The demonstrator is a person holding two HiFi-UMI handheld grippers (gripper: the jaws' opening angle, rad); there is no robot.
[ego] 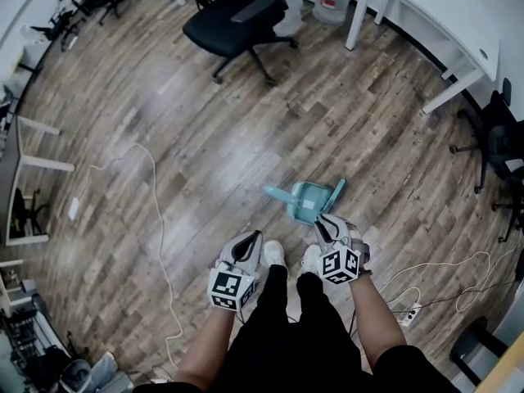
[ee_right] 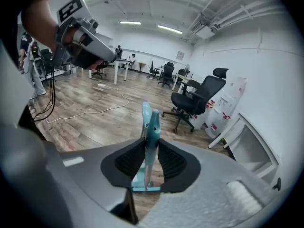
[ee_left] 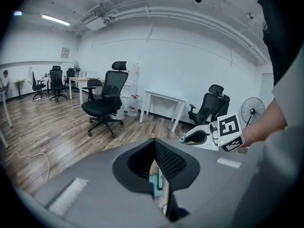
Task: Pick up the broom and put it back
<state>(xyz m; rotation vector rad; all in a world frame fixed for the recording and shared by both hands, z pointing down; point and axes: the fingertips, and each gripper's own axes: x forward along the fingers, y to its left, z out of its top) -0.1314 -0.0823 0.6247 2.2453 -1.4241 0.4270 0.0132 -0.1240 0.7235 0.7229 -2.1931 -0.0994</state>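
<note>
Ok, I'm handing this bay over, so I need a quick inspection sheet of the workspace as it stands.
Surface: wood floor.
Job's things: teal broom, handle upright; teal dustpan just ahead of the grippers.
Clutter: nothing seen.
Grippers: right gripper shut on the broom's handle; left gripper shut, empty.
Cables: white cable across the floor; power strip.
Surroundings: black chair, white table.
</note>
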